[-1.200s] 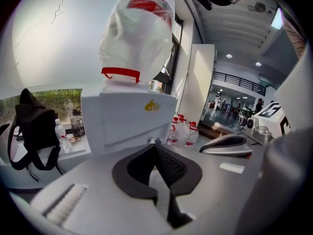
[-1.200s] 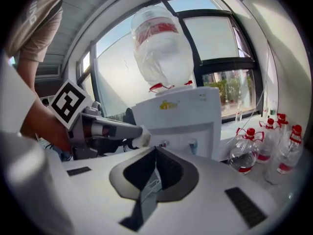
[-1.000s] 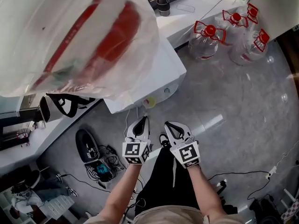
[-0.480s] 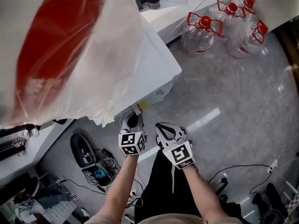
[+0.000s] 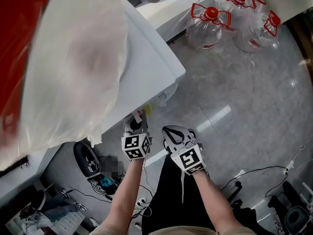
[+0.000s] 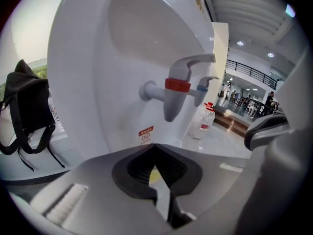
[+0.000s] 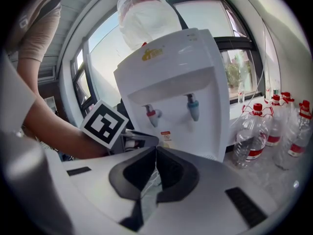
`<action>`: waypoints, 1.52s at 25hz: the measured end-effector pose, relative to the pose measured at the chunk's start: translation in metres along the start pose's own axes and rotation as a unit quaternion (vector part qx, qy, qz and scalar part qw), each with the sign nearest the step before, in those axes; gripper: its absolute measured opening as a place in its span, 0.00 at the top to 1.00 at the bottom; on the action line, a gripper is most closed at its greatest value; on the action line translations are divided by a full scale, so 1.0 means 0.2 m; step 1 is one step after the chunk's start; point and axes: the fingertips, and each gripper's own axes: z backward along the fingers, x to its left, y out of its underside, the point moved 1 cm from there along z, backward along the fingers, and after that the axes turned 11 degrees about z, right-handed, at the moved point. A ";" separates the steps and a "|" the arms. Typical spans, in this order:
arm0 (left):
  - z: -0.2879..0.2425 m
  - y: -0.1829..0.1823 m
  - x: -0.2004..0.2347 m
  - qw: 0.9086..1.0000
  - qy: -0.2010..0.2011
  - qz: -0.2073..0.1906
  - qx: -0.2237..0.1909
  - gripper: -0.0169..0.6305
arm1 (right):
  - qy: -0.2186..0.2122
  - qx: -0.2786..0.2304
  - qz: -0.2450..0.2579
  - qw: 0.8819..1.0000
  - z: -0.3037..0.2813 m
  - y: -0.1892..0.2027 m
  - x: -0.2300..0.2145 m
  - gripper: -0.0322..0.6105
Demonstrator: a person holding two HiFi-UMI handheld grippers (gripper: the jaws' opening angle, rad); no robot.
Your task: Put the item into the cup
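No cup or loose item shows in any view. A white water dispenser point(image 5: 146, 67) stands ahead with a large clear bottle point(image 5: 73, 82) on top. Its red tap point(image 6: 176, 85) and blue tap point(image 6: 203, 88) fill the left gripper view. In the right gripper view the red tap point(image 7: 152, 114) and blue tap point(image 7: 192, 104) look smaller. My left gripper point(image 5: 134, 124) is shut and empty, its tips close under the dispenser's front. The same left gripper point(image 6: 155, 148) points at the red tap. My right gripper point(image 5: 173, 131) is shut and empty beside it, and the right gripper point(image 7: 155, 153) faces the dispenser.
Several clear water jugs with red handles point(image 5: 208, 26) stand on the grey floor at the back right, and the jugs point(image 7: 252, 133) also show right of the dispenser. A black backpack point(image 6: 27, 106) hangs at left. Cables and a black shoe point(image 5: 88, 158) lie on the floor at lower left.
The dispenser and its bottle have grown larger in the head view as both grippers came closer to its front. Both stay shut.
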 end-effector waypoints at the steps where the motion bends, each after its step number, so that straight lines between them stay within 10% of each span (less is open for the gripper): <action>1: -0.01 0.01 0.00 1.000 -0.002 0.000 0.001 0.96 | 0.001 0.000 -0.002 1.000 -0.01 0.01 -0.01 0.93; 38: 0.17 0.05 -0.04 1.000 -0.012 0.003 -0.018 0.96 | -0.022 0.015 0.038 0.999 0.07 -0.02 0.09 0.93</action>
